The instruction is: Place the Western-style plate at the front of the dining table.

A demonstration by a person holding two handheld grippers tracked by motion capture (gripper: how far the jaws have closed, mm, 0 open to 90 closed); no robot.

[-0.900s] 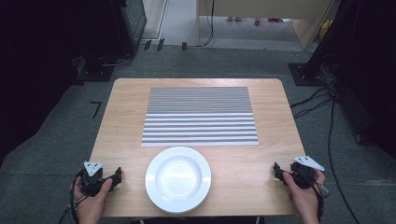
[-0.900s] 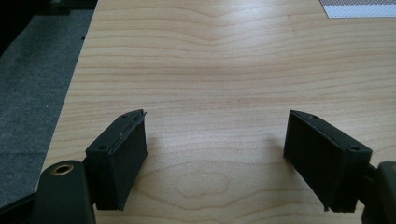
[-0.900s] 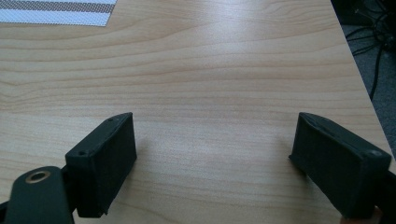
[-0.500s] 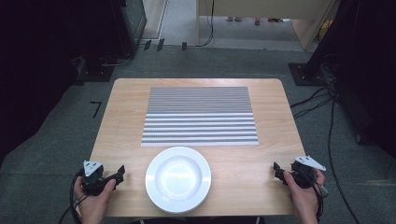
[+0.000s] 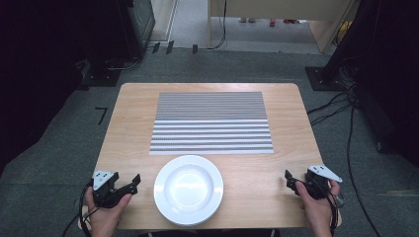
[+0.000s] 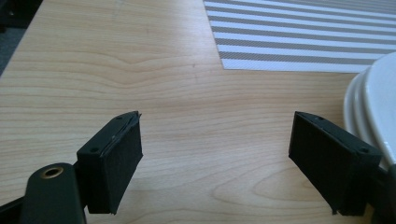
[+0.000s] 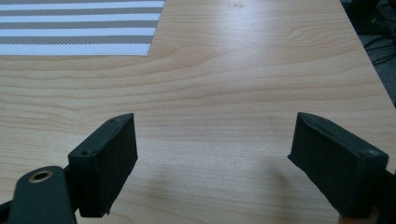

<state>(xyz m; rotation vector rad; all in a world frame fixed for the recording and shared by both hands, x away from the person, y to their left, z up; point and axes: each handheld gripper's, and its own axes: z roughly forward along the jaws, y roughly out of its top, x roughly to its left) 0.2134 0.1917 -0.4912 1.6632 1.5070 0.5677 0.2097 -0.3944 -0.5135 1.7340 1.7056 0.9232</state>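
Observation:
A white plate (image 5: 188, 189) sits at the near middle of the wooden table (image 5: 133, 113), just in front of a grey-and-white striped placemat (image 5: 211, 122). In the left gripper view the plate (image 6: 378, 93) shows two stacked rims at the right edge, so it may be a stack. My left gripper (image 5: 132, 182) rests at the table's near left corner, open and empty, its jaws pointing toward the plate. Its right jaw stands close beside the plate rim. My right gripper (image 5: 289, 181) is held at the near right, open with nothing between its jaws.
The placemat's near edge (image 6: 299, 65) lies ahead of the left gripper (image 6: 217, 158), and its corner (image 7: 79, 46) lies ahead-left of the right gripper (image 7: 215, 163). Bare wood spreads between both grippers and the mat. Cables (image 5: 346, 113) and dark equipment stand on the floor around the table.
My left gripper has shifted slightly right, toward the plate. The right gripper and the plate have not moved.

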